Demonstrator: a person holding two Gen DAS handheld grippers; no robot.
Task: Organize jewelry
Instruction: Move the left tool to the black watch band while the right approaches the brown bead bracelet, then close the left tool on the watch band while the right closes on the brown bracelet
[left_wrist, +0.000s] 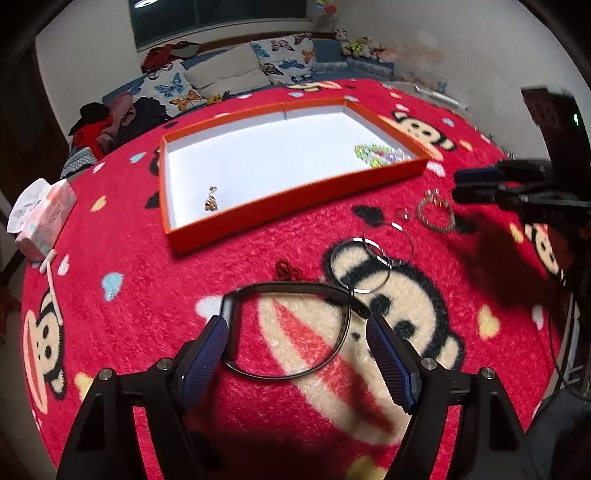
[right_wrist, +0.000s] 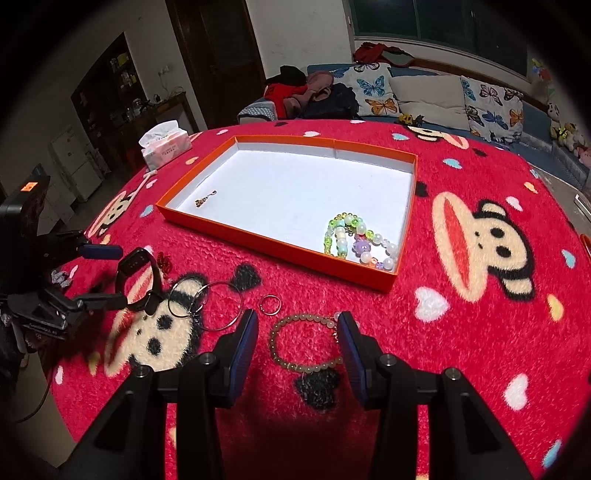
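**Jewelry spread on a red cartoon blanket**

A black band (left_wrist: 288, 328) loops between the wide-spread left gripper (left_wrist: 297, 332), its pads not pressing. A pale beaded bracelet (right_wrist: 304, 343) lies between the half-open right gripper (right_wrist: 297, 332), untouched. Ahead: two thin hoops (right_wrist: 207, 301), one small ring (right_wrist: 270, 304), one orange tray (right_wrist: 280, 243) holding one pastel bead strand (right_wrist: 360, 242) and one tiny charm (right_wrist: 205, 199).

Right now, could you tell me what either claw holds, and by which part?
Nothing: the left claw straddles the black band, the right claw the beaded bracelet, both unclamped.
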